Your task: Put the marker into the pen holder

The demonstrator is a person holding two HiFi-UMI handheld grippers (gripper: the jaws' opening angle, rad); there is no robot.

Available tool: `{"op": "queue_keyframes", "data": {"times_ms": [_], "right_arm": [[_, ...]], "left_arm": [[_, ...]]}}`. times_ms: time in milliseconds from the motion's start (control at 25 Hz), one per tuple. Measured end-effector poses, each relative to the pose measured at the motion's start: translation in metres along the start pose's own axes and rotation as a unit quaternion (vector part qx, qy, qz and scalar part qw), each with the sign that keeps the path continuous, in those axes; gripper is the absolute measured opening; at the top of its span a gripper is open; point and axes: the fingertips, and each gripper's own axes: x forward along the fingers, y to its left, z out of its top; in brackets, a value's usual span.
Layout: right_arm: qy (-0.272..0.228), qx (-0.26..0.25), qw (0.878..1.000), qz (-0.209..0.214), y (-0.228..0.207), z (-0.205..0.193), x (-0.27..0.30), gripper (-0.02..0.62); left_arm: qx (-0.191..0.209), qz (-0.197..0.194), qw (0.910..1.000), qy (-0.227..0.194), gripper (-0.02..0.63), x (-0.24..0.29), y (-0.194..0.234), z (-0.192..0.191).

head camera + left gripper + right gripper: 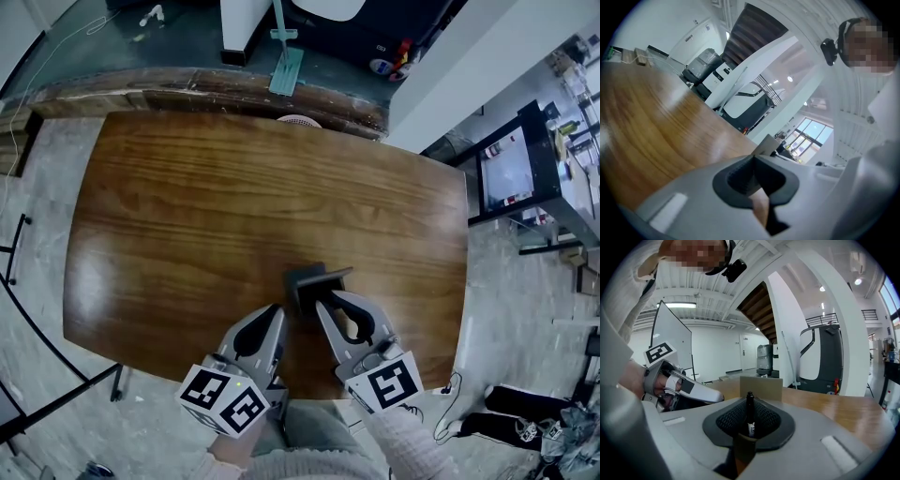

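Observation:
A dark grey square pen holder [312,281] stands on the wooden table [216,197], near its front edge. My right gripper [324,302] sits just behind the holder, its tips almost at the holder's near wall. In the right gripper view the gripper [750,401] is shut on a black marker [750,414], which stands upright between the pads, and the holder [761,387] shows right ahead. My left gripper [277,311] rests beside the holder's left. Its pads meet with nothing between them [753,161], and the holder's corner [767,144] peeks over the jaws.
The table's front edge runs just under both grippers, with my knees and sleeves below it. A cable and plug [448,386] lie on the floor at the right. A monitor stand [511,173] stands beyond the table's right edge.

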Motion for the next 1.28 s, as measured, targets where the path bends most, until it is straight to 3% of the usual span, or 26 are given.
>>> {"op": "queue_keyframes", "data": {"times_ms": [240, 560, 920, 1280], "right_arm": [[-0.003, -0.04, 0.999, 0.018, 0.013, 0.002, 0.01, 0.041], [0.019, -0.031, 0.999, 0.015, 0.012, -0.001, 0.015, 0.046], [0.084, -0.066, 0.994, 0.017, 0.015, -0.007, 0.019, 0.049], [0.081, -0.046, 0.995, 0.019, 0.021, -0.008, 0.02, 0.1]], "left_arm": [[0.01, 0.009, 0.9999, 0.006, 0.006, 0.0, 0.006, -0.004], [0.005, 0.018, 0.9998, -0.002, 0.006, -0.006, 0.014, 0.001], [0.006, 0.018, 0.9998, -0.004, 0.006, -0.009, 0.016, 0.008], [0.017, 0.018, 0.9997, 0.0, 0.006, -0.014, 0.022, 0.014]]}}
